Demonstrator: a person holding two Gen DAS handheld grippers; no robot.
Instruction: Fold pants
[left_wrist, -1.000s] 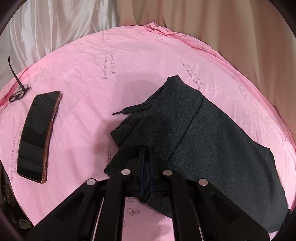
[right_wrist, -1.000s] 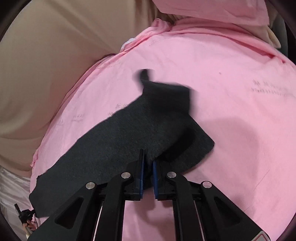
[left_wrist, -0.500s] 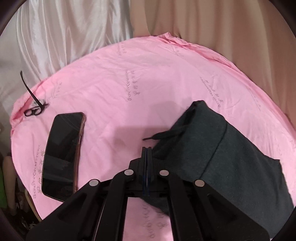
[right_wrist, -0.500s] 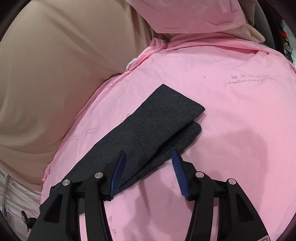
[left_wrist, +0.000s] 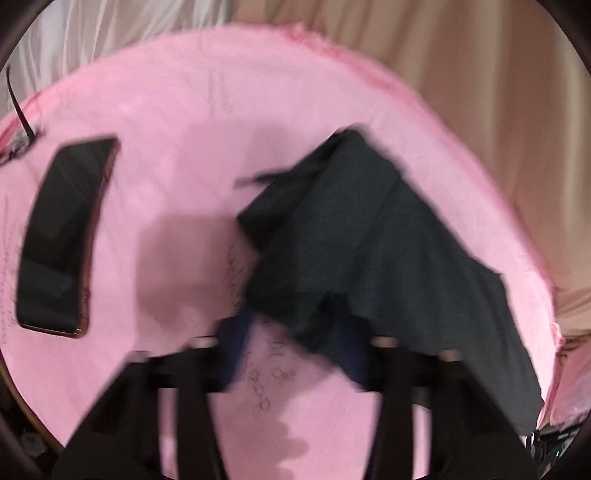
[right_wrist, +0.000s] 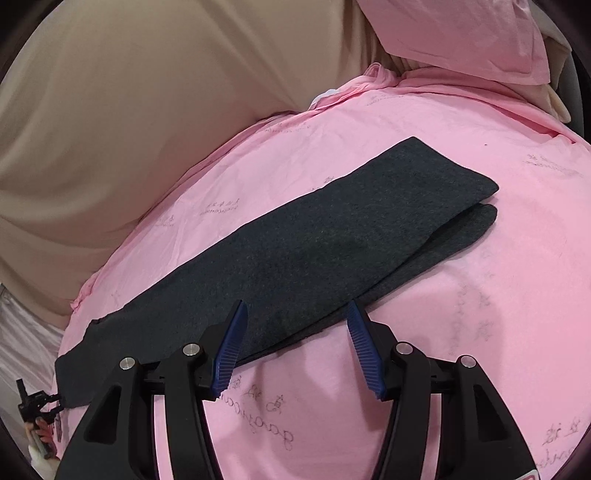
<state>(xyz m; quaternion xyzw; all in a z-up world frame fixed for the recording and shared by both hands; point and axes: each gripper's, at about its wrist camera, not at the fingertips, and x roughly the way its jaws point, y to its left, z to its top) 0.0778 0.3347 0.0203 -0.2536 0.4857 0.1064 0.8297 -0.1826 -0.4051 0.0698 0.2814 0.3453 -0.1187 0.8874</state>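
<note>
Dark grey pants (right_wrist: 314, 243) lay folded mid-frame on the pink sheet (right_wrist: 480, 350); your left gripper (left_wrist: 295, 332) and right gripper (right_wrist: 295, 343) were both opening, clamping nothing.

A pink sheet (left_wrist: 177, 122) printed with faint script is covering the bed. A dark phone (left_wrist: 62, 236) is lying flat on it toward the left edge, screen up. Beyond the phone, a small black item with a thin strap (left_wrist: 18, 110) is sitting at the sheet's edge, too blurred to identify. Beige curtain fabric (right_wrist: 129, 110) is hanging behind the bed, with whitish drapery (left_wrist: 110, 33) beside it.
</note>
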